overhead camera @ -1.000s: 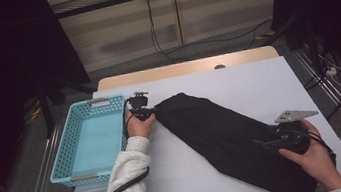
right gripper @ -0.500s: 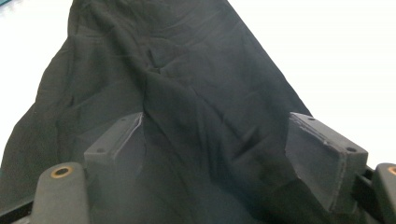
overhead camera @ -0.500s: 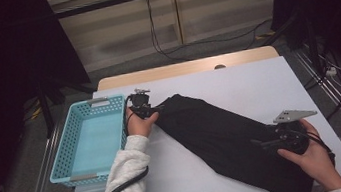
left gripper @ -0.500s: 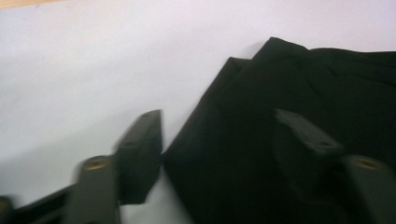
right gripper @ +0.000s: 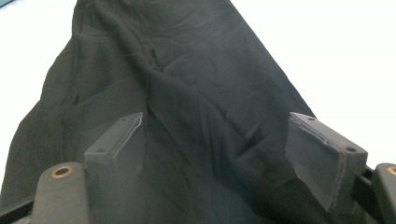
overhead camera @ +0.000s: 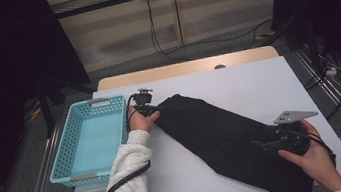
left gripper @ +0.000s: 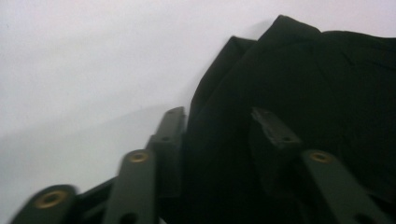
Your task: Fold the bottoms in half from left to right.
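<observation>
High view: black cloth (overhead camera: 225, 139) lies slantwise on the white bench (overhead camera: 257, 79); left gripper (overhead camera: 146, 110) at its far end, basket (overhead camera: 88, 138) just beside; right gripper (overhead camera: 271, 143) over the near end.

Left gripper view: jaws parted astride the cloth edge, just been closing, pads not pressing. Advise sinking deeper before pinching.

Right gripper view: jaws released, spread above cloth; lower first.

Dim room, grey floor (overhead camera: 231, 42) (cables trailing).
</observation>
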{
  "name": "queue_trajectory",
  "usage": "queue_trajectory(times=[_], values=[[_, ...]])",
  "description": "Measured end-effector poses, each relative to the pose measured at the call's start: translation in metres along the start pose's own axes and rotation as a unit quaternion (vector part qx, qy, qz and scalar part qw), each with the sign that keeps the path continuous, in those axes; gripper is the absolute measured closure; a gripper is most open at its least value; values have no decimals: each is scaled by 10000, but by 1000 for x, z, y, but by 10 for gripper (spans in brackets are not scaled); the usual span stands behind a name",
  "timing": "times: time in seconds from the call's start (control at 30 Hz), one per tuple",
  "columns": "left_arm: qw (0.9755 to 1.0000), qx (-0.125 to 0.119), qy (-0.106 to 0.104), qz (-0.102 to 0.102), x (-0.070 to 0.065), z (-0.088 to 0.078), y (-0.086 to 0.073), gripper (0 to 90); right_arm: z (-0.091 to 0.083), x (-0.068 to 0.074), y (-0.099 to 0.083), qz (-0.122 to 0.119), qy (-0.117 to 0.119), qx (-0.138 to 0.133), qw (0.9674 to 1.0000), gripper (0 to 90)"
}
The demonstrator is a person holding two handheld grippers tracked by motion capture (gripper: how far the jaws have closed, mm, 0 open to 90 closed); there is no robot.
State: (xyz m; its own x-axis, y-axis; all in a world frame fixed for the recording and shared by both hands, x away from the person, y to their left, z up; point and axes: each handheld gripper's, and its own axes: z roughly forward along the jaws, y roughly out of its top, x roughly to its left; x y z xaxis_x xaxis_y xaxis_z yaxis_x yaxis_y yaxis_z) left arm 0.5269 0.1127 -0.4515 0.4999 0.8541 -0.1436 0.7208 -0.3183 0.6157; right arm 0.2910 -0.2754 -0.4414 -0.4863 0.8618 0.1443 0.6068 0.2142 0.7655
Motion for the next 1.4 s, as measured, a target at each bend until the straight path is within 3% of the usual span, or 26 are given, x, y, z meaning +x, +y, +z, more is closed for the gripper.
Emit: queue_trajectory(times=[0.07,0.1,0.17,0.27,0.4,0.67,0.93,1.2,1.4], values=[[10000,82,15,-21,-2,-1,0,646,0,1,0,-17,11,5,10000,207],[9999,110,-20,-130,-4,-1,0,685,0,0,0,-15,9,5,10000,207],[9993,166,-201,-284,-3,-1,0,789,0,0,-1,-1,-9,30,10000,207],[9990,196,-256,-311,-5,-2,0,854,1,0,-1,2,0,36,10000,207],[9987,251,-220,-394,-3,-8,3,867,0,-1,-1,30,15,24,10000,207],[9977,77,-261,-622,7,-35,20,873,0,-1,-1,20,17,-25,10000,206],[9979,-40,-123,-641,17,-52,29,873,-1,0,-2,29,24,-28,10000,203],[9980,-3,-158,-606,21,-58,31,873,0,0,-1,129,84,-130,9998,198],[9976,-29,-61,-687,28,-64,35,873,1,0,-2,100,73,-93,9999,189]])
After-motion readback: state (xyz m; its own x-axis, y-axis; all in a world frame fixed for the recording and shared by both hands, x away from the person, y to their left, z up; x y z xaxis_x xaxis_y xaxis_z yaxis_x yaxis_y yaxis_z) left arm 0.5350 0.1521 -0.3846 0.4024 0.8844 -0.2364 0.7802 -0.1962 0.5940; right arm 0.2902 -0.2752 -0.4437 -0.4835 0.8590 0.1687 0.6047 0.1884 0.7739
